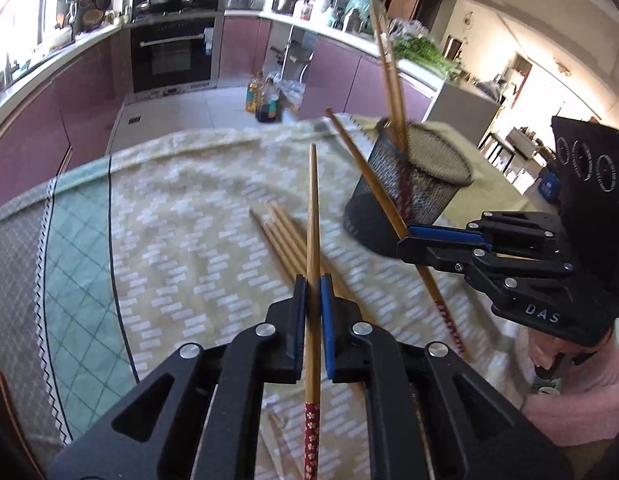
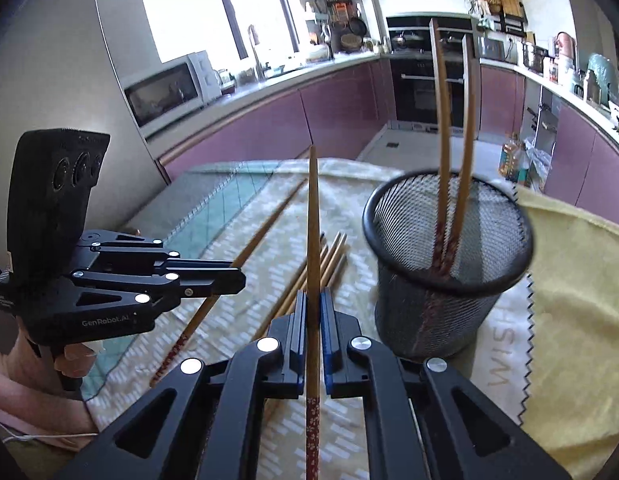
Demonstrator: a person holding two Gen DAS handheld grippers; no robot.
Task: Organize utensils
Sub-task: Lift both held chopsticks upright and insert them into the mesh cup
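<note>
My left gripper (image 1: pixel 313 280) is shut on a wooden chopstick (image 1: pixel 313 216) with a red flowered end, tip pointing up and away. My right gripper (image 2: pixel 313 297) is shut on a second such chopstick (image 2: pixel 313 216). Each gripper shows in the other's view, the right one (image 1: pixel 405 240) holding its chopstick (image 1: pixel 361 160) beside the cup, the left one (image 2: pixel 239 278) holding its chopstick (image 2: pixel 265 224) above the cloth. A black mesh cup (image 1: pixel 413 184) (image 2: pixel 445 256) stands on the table with two chopsticks (image 2: pixel 453 128) upright in it. Several more chopsticks (image 1: pixel 281 240) (image 2: pixel 329 260) lie side by side on the cloth.
The table is covered by a patterned cloth (image 1: pixel 181 216) and a yellow towel (image 2: pixel 581 280). Behind it are purple kitchen cabinets (image 2: pixel 309 112), an oven (image 1: pixel 173 56) and bottles on the floor (image 1: pixel 265 100).
</note>
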